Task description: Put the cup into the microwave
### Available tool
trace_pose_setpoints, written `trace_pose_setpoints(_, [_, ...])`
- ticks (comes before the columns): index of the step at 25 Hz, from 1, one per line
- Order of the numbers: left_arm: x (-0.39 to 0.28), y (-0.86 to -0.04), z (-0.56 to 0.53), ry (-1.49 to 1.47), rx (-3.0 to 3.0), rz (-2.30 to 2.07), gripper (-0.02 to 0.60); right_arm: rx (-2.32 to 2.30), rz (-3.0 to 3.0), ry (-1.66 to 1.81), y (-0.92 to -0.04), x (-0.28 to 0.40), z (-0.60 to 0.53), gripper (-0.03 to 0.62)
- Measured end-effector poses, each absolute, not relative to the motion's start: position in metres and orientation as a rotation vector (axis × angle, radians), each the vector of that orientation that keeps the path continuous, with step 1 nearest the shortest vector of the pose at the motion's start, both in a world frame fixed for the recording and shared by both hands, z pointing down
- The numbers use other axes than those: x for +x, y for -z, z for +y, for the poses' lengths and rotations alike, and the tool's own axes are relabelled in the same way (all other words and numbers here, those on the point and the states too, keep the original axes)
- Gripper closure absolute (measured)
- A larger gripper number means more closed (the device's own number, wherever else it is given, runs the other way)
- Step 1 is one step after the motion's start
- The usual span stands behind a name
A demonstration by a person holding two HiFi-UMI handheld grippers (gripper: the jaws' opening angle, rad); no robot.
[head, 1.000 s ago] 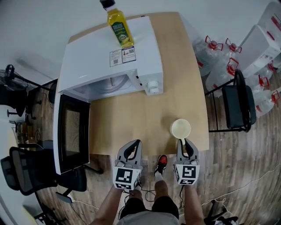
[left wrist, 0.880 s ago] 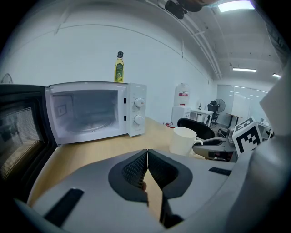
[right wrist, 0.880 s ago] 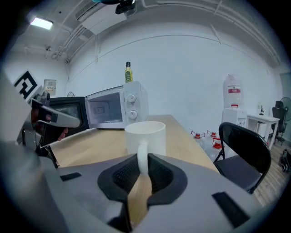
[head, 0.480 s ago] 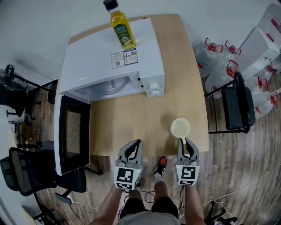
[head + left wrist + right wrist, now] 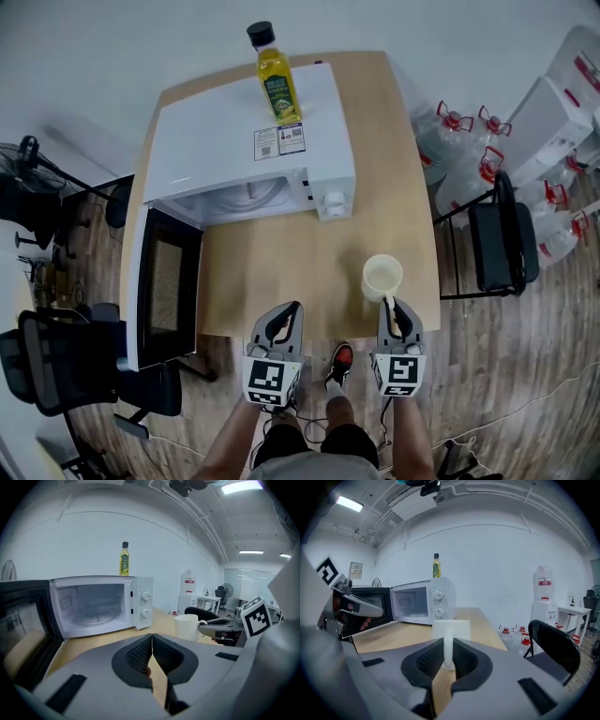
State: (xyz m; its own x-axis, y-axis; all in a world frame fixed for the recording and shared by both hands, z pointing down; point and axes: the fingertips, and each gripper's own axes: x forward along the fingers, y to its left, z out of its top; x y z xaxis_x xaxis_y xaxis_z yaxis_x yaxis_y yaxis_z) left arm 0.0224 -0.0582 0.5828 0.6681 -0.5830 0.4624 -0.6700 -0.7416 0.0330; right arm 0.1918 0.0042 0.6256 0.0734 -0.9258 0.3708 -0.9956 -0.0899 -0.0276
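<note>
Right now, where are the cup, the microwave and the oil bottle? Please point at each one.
cup (image 5: 382, 277): head view, its open inside.
microwave (image 5: 216, 131): head view, its white top.
oil bottle (image 5: 278, 91): head view, its yellow body.

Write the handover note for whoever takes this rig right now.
Right hand-held gripper: shut on the handle of the white cup, near the front right of the table.
Left hand-held gripper: shut, nothing between its jaws, beside the right one.
Microwave: its door stands wide open.
Done: cup gripped.
Left: carry the cup into the microwave, set it down, release.
</note>
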Motion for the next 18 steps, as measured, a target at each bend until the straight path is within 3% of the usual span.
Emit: trace_pose_setpoints(18, [0.001,-0.474,-0.065,-0.446,2.755,-1.208,0.557,2.136,-2.138,-0.192,-0.496,0.169,-0.007,0.551])
